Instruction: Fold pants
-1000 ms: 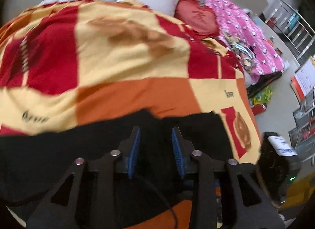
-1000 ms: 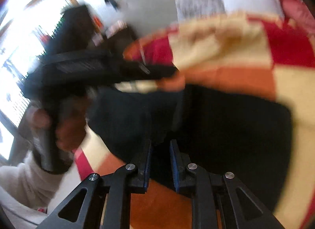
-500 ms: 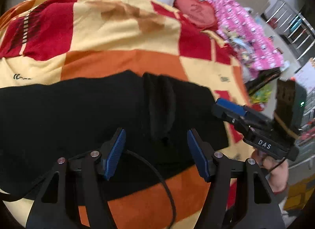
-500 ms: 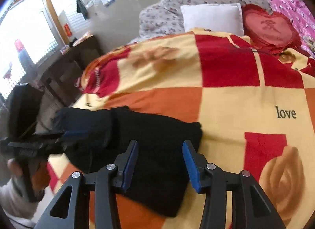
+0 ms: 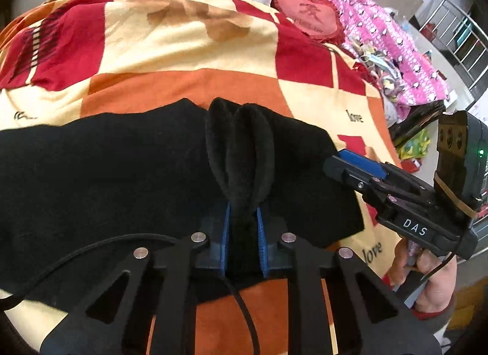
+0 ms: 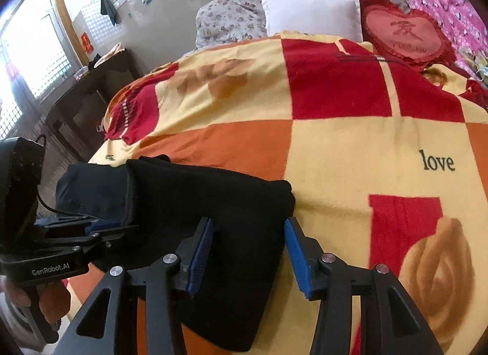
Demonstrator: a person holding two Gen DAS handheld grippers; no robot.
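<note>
Writing: "love" on blanket; "DAS" on right gripper, fingers half apart, empty. Left gripper, just closed, pinches black pants fold, lower centre, on the bed.

Each black plastic hand-held gripper carries ribbed blue pads, silver screws and a thin black cable; lower right, a red cuff.

We find the pants lying across the blanket's near edge; pillows sit behind, at its far end.
</note>
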